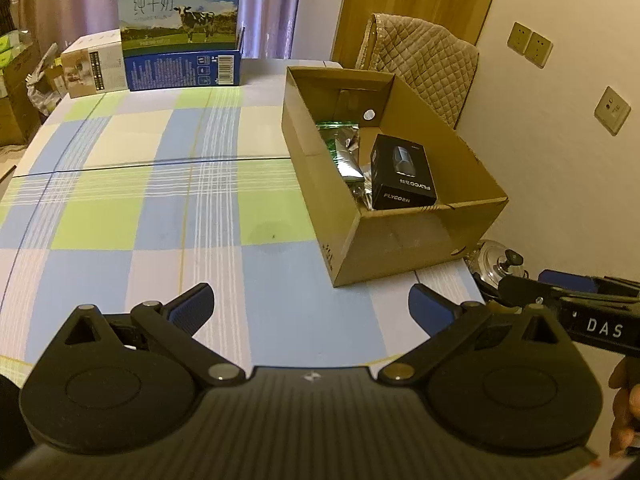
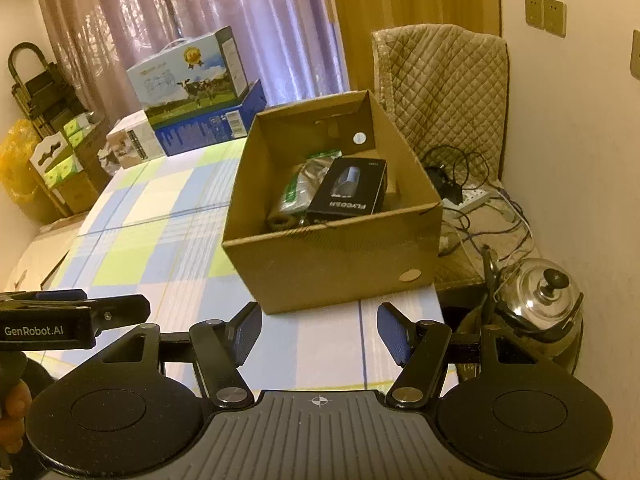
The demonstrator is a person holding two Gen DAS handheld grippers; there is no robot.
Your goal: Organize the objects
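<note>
Table (image 1: 120, 208) with a checked cloth in blue, green and white takes most of both views. On it, at about 2 o'clock from the left gripper (image 1: 310, 308), stands an open cardboard box (image 1: 400, 236), close to the table's right edge. From the right gripper (image 2: 318, 332) the same cardboard box (image 2: 320, 264) sits at 12 o'clock, just in front of the fingers.

At the far end of the table, at 11 o'clock in the left wrist view, a milk carton case (image 1: 180, 16) with a cow picture rests on a blue box (image 1: 184, 68), and a smaller white box (image 1: 92, 66) lies just beside them.

Inside the cardboard box lies a black Flyco box (image 1: 402, 174), slightly tilted, and next to it green and silver foil packets (image 1: 340, 144); they touch each other.

Beyond the table edge, at 3 o'clock, a steel kettle (image 2: 536, 300) stands lower down.

Both grippers hover over the near part of the table. The left one has its fingers spread wide and carries nothing. The right one is also wide apart, with nothing between its blue pads (image 2: 248, 332).
</note>
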